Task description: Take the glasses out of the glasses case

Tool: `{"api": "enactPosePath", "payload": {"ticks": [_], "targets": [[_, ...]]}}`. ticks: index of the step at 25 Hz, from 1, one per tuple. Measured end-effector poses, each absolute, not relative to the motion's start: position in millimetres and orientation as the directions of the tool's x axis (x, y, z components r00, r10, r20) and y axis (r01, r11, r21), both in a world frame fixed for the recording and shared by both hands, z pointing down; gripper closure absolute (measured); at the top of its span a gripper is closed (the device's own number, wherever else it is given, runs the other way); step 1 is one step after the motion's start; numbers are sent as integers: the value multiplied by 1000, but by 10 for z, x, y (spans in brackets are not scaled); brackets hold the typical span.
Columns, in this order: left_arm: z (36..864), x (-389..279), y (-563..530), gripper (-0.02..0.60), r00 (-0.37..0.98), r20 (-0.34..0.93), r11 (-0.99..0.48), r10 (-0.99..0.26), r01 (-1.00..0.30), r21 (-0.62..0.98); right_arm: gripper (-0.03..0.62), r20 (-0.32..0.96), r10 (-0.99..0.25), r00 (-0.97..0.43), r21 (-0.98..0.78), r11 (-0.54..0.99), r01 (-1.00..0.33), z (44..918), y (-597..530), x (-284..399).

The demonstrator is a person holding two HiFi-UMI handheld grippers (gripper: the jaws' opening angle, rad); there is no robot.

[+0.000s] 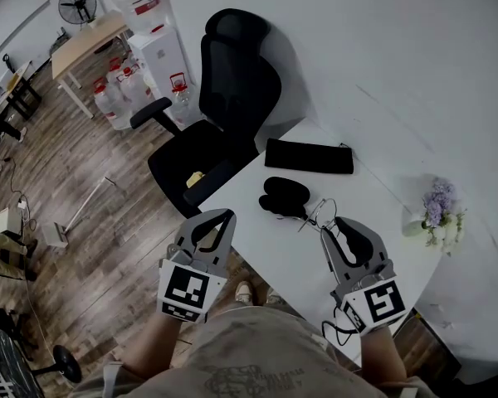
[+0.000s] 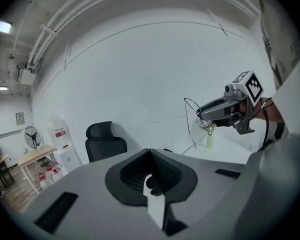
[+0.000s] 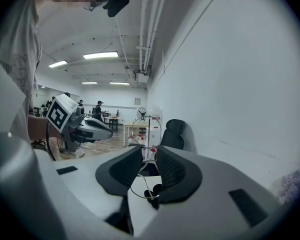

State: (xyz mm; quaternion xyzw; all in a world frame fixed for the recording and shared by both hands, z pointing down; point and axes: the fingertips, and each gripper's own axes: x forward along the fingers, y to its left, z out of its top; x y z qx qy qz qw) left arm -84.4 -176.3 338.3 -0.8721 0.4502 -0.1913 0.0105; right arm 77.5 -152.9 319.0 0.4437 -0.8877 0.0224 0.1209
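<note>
Broadly, from big to small. Underneath it all, the white desk, carrying the task's things toward its near side, within reach of both hands. At its far corner, a black office chair, well clear of the work.

Then the right hand-held gripper: clamped on the glasses, pinching only thin wire of the frame between the pads. Probably gripped there to leave the lenses untouched and hanging free. Raised above the desk, judging from the left gripper view, with one temple trailing down.

Next the left hand-held gripper: jaws together on nothing, held off the desk's near-left edge. Likely kept aside to leave room for the lift.

Further back, a flat black pouch, lying apart from the rest and playing no part. Nearer, the dark glasses case, resting on the desk and seemingly open, though too dark to say for certain.

Off at the right edge, a small bunch of flowers, well apart.

Finally the glasses themselves: outside the case, just beside it on its right. So, as a judgement, taken out and needing only a gentle setting-down; fragile wire, easy to bend under a hard squeeze.
</note>
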Motion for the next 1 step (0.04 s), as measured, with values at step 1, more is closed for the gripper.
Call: {"api": "enactPosePath", "payload": {"ticks": [1], "targets": [[3389, -844, -1765, 565, 522, 326, -595, -788, -780, -192, 479, 238, -783, -574, 71, 604, -794, 3196, -1535, 781]]}}
